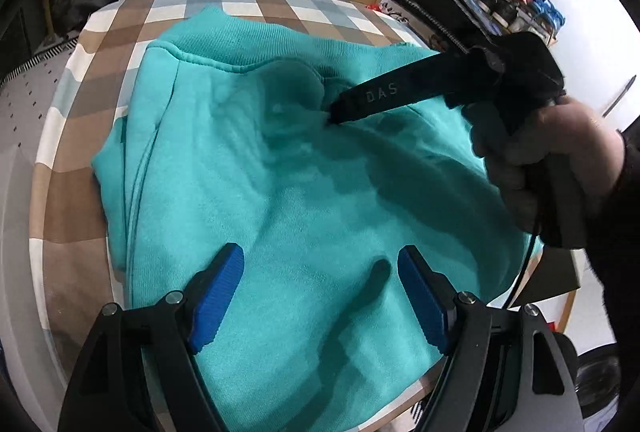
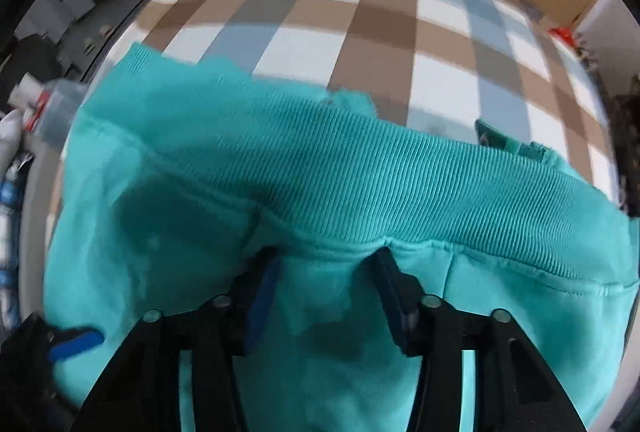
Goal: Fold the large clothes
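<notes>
My left gripper (image 1: 320, 296), jaws wide and empty, hovers over the partly folded teal sweatshirt (image 1: 280, 172); right gripper (image 2: 324, 272), half-closed, presses beside its ribbed hem (image 2: 360, 176); folding remains.

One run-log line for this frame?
garment: teal sweatshirt on checked tablecloth | left gripper: open, above fabric | right gripper: tips on fabric near ribbed hem

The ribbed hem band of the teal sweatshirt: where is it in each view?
Left wrist view: ribbed hem band at upper centre, along the sweatshirt's far edge, beyond the right gripper.
Right wrist view: it crosses the middle, just past that gripper's tips.
Shared landmark: the checked tablecloth.
</notes>
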A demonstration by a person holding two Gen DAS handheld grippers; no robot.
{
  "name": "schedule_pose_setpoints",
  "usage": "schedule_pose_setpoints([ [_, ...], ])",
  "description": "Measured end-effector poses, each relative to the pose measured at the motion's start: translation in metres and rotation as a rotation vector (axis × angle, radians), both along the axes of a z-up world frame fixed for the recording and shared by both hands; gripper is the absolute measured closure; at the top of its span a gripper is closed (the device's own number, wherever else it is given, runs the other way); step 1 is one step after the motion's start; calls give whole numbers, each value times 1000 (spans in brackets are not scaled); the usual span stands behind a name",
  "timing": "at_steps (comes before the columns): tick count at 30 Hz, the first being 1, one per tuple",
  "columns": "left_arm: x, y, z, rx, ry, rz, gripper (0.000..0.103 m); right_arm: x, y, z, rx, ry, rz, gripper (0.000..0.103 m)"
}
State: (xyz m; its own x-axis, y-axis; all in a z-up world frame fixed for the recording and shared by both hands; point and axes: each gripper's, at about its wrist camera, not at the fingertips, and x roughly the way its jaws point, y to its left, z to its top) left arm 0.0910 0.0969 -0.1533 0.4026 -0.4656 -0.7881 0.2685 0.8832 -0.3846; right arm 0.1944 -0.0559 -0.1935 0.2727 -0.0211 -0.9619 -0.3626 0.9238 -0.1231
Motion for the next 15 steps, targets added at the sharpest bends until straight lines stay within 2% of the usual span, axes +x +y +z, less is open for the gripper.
schedule_pose_setpoints([
  [3,1,4,0,-37,7,4,28,0,-17,10,88,39,-21,53],
  [5,1,4,0,-43,7,4,28,-7,-33,30,154,26,-29,70],
  [7,-1,4,1,-40,2,1,28,-30,-54,54,210,-7,-24,70],
  [11,-1,4,0,-43,2,-1,28,-82,-107,81,170,-49,2,69],
  [13,-3,6,1,-58,9,9,28,-104,-133,80,170,-27,0,69],
  [15,-4,6,0,-60,14,8,28,-118,-153,74,129,-6,7,69],
])
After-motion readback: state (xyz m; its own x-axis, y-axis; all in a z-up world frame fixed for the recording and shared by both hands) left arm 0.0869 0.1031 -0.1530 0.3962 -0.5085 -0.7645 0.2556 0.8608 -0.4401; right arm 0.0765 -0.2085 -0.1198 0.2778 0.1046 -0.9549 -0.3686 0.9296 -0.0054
